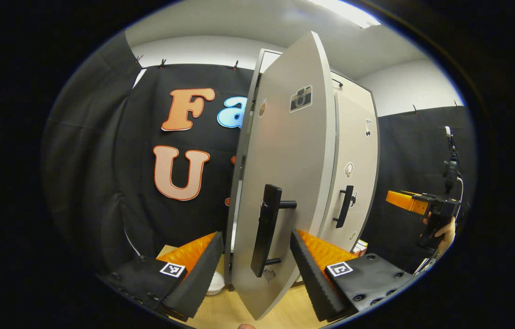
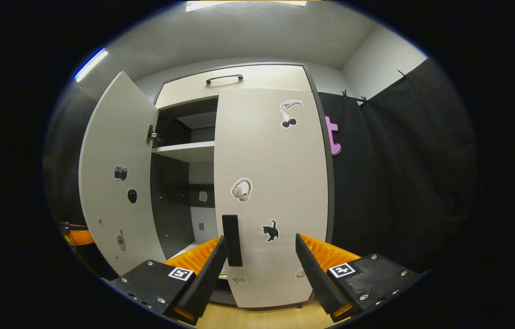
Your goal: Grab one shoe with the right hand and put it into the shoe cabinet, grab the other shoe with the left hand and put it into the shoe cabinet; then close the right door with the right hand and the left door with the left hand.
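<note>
The shoe cabinet (image 2: 257, 183) stood on the wood floor (image 2: 262, 317) with its right door (image 2: 271, 192) closed flush and its left door (image 1: 285, 173) swung partly out. In the right gripper view, dark shelves (image 2: 186, 151) showed inside the cabinet through the gap. Your left claw (image 1: 257, 269) was spread wide, one finger either side of the left door's edge and black handle (image 1: 266, 228), not pressing it. Your right claw (image 2: 260, 269) was spread too, in front of the right door, near its handle (image 2: 232, 240). In the left gripper view, your right hand (image 1: 444, 230) was to the cabinet's right. A white object (image 1: 215, 284), possibly a shoe, lay at the cabinet's foot; you could not tell.
</note>
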`<action>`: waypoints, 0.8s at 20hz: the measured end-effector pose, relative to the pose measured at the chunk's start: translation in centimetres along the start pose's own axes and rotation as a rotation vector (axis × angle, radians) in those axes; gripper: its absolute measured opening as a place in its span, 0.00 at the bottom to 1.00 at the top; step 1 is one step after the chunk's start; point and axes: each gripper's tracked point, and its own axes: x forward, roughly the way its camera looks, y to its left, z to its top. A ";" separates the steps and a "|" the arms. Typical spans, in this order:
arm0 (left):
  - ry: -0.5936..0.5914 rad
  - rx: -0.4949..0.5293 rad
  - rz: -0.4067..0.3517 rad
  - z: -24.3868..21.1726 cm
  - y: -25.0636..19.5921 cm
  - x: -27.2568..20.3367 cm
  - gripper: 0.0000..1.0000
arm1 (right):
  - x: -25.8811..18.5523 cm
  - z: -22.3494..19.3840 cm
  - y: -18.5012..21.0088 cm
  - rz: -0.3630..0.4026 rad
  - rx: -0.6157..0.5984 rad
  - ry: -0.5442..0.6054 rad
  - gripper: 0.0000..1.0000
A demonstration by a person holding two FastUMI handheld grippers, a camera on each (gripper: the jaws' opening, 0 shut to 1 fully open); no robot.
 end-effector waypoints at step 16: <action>0.041 -0.051 -0.078 -3.1 -11.0 12.1 0.99 | -1.4 -0.3 -9.0 -0.144 0.038 -0.006 0.92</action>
